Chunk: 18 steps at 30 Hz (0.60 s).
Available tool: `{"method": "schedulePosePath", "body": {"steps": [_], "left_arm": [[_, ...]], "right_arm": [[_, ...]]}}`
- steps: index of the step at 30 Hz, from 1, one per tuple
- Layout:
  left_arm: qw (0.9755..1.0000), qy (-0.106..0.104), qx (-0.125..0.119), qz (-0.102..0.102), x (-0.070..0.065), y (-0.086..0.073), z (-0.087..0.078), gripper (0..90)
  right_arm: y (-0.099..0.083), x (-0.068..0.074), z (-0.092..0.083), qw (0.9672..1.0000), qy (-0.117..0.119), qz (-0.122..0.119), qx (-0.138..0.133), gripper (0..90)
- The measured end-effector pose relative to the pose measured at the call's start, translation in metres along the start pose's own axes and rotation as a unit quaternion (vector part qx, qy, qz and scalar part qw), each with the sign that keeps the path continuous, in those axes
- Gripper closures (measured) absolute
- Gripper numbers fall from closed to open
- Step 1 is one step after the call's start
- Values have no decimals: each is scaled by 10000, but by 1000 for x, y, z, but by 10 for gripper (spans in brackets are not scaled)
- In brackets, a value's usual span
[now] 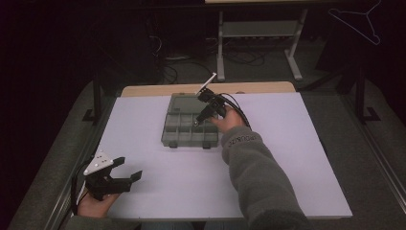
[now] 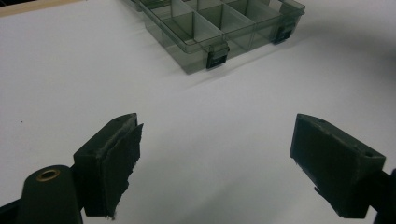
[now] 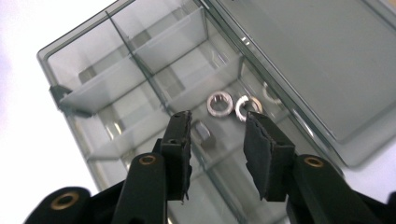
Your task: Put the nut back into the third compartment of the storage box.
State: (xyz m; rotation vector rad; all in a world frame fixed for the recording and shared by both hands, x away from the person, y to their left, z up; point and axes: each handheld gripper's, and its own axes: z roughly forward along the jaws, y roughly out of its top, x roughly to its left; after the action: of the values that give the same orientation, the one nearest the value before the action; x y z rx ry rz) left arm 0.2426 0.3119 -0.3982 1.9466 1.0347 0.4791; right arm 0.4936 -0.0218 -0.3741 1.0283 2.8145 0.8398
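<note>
Just above the middle of the high view, a smoky-grey clear plastic organizer box (image 1: 189,127) lies open on the white table (image 1: 158,163), its lid folded back toward the top of the frame. The right gripper (image 1: 200,120) points down into the box's right-hand compartments. In the right gripper view its jaws stand slightly apart with nothing between the pads. Beyond the tips, near the centre of that view, lie two silver washers: a flat one (image 3: 220,104) and, just beside it on the right, a split one (image 3: 246,107). A small metal nut (image 3: 204,135) lies in the neighbouring compartment just beside the left jaw, across a divider from the washers.

The grey sleeve (image 1: 258,177) at lower centre-right of the high view bears small lettering near the cuff, too blurred to read.

The left gripper (image 1: 125,170) rests at the lower left of the high view, well apart from the box, jaws wide open and empty over bare table.
</note>
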Motion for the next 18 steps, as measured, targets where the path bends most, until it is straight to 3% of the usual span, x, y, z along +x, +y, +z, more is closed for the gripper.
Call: {"method": "schedulePosePath", "body": {"steps": [10, 18], "left_arm": [[10000, 23, -13, 10, 0, -1, 1, 153], [10000, 11, -17, 0, -1, -1, 2, 152]], "right_arm": [[-47, -5, -40, 9988, 52, 220, -443, 498], [-88, 3, -61, 9976, 38, 204, -656, 438]]}}
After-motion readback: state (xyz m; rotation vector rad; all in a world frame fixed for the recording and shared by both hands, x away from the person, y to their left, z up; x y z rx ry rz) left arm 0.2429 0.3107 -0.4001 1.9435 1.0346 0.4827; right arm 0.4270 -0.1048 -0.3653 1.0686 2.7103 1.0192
